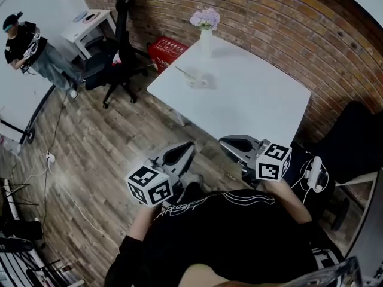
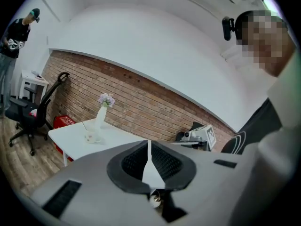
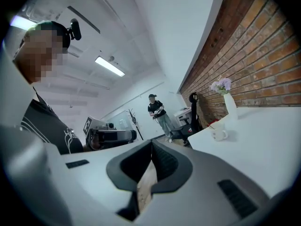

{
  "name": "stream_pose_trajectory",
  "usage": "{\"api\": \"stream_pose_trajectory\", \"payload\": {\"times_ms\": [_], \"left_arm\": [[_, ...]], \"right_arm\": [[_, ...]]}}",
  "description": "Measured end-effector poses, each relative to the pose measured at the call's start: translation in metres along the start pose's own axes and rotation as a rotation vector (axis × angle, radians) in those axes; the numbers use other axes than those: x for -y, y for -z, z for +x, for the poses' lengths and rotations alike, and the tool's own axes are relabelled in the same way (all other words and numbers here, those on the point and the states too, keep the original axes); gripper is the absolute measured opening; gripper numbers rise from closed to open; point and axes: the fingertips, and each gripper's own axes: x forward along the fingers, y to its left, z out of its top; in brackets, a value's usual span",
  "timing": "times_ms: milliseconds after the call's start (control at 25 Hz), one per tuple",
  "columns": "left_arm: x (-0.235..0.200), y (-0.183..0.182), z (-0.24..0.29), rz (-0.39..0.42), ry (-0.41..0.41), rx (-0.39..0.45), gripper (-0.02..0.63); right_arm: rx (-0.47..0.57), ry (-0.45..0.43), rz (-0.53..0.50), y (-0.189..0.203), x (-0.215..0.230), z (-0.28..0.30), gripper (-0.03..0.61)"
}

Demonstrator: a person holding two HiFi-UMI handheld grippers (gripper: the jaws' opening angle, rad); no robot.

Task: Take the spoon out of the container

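A small white mug (image 1: 201, 81) stands on the white table (image 1: 257, 100), with a thin spoon (image 1: 184, 73) leaning out of it to the left. The same mug (image 2: 91, 136) shows far off in the left gripper view and as a mug (image 3: 218, 134) in the right gripper view. My left gripper (image 1: 184, 149) is held low over the wooden floor, short of the table's near edge, jaws pressed together and empty. My right gripper (image 1: 232, 142) hangs beside it at the table's near edge, also shut on nothing. Both are well away from the mug.
A white vase with lilac flowers (image 1: 206, 27) stands just behind the mug. A black office chair (image 1: 119, 52) and a red crate (image 1: 167, 49) sit left of the table. A person (image 1: 27, 46) stands far left. A brick wall (image 1: 287, 23) runs behind the table; a dark chair (image 1: 353, 142) is at right.
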Motion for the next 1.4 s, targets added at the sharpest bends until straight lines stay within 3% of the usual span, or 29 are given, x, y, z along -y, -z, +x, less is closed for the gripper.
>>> {"api": "stream_pose_trajectory", "payload": {"times_ms": [240,440,600,840,1160,1280,1400], "left_arm": [[-0.098,-0.054,0.015,-0.007,0.034,-0.015,0.009],[-0.164,-0.075,0.030,-0.031,0.069,-0.045,0.009],[-0.191,-0.076,0.047,-0.016,0.130,-0.091,0.009],[-0.221,-0.080,0.082,-0.074,0.157,-0.108,0.009],[-0.272,-0.080,0.132,-0.098,0.085,-0.150,0.017],[-0.294,-0.078,0.154,-0.114,0.048,-0.166,0.083],[-0.319,-0.077,0.173,-0.148,0.006,-0.176,0.103]], "right_arm": [[0.033,0.081,0.010,-0.041,0.045,0.076,-0.005],[0.067,0.169,0.033,-0.058,0.080,0.114,-0.005],[0.071,0.225,0.052,-0.059,0.098,0.126,-0.005],[0.081,0.285,0.084,-0.060,0.128,0.123,-0.005],[0.096,0.309,0.131,-0.067,0.175,0.123,-0.005],[0.104,0.320,0.158,-0.070,0.200,0.120,-0.005],[0.112,0.337,0.182,-0.073,0.222,0.120,-0.005]]}}
